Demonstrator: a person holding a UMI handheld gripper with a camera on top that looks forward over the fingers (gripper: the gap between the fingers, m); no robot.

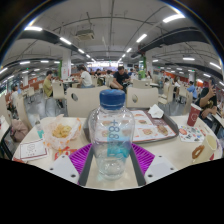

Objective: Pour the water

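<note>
A clear plastic water bottle (pixel 111 132) with a blue cap and a pale blue label stands upright between my fingers, its base low between the purple pads. My gripper (pixel 111 160) is shut on the water bottle, with the left pad (pixel 82 157) and the right pad (pixel 142 157) against its sides. The bottle holds water up to about its shoulder. A dark red paper cup (pixel 193 117) stands on the table (pixel 180 160) beyond the fingers to the right.
A dark tray (pixel 157 129) with food lies just right of the bottle, and a brown ring-shaped item (pixel 198 152) sits nearer on the right. Left of the bottle is food on pink paper (pixel 62 134). People (pixel 121 77) sit at tables beyond.
</note>
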